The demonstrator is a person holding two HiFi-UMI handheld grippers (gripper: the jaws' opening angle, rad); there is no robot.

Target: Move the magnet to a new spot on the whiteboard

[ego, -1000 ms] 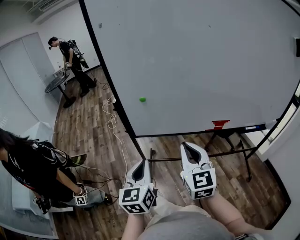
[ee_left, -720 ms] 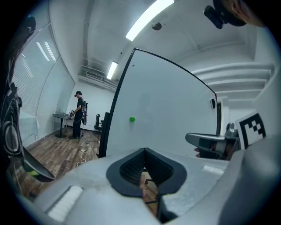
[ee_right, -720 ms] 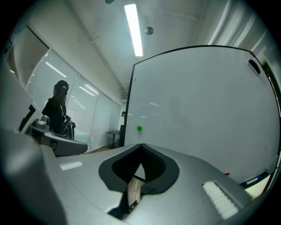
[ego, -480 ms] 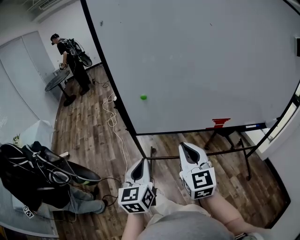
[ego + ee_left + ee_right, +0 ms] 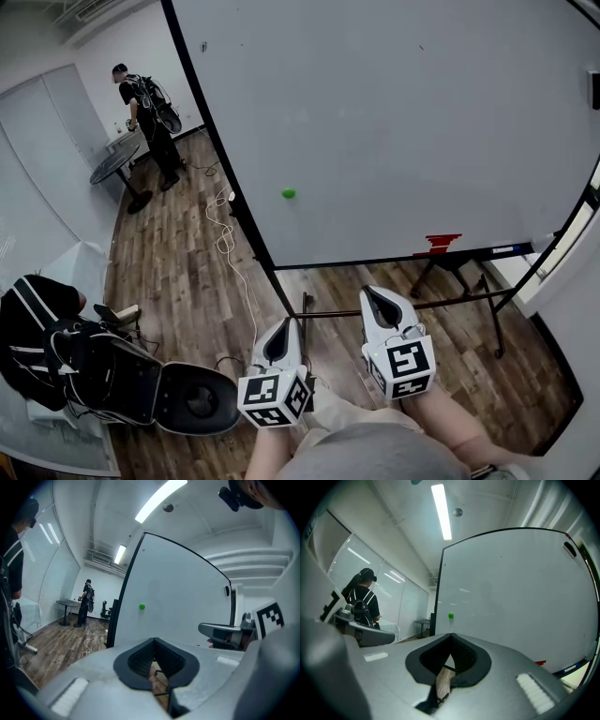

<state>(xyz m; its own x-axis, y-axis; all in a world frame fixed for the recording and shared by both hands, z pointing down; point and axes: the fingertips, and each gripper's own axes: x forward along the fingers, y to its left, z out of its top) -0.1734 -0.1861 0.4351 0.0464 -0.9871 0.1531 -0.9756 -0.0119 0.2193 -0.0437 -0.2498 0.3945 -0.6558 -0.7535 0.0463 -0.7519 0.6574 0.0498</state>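
A small green magnet [image 5: 288,194] sticks to the big whiteboard [image 5: 403,122], low on its left part. It also shows as a green dot in the left gripper view [image 5: 141,606] and the right gripper view [image 5: 450,616]. My left gripper [image 5: 283,324] and right gripper [image 5: 376,292] hang side by side below the board's bottom edge, well short of the magnet. Both point toward the board. Their jaws are shut, with nothing between them in the left gripper view [image 5: 154,641] or the right gripper view [image 5: 451,635].
A red object [image 5: 439,245] and a blue marker [image 5: 504,250] lie on the board's tray. The board's metal stand [image 5: 469,298] stands on the wood floor. A white cable [image 5: 225,242] trails along the floor on the left. One person crouches at lower left [image 5: 56,352], another stands by a round table [image 5: 145,105].
The person at lower left has bent lower and a dark bag now lies beside them. The far person has shifted slightly. Both grippers have stayed almost still.
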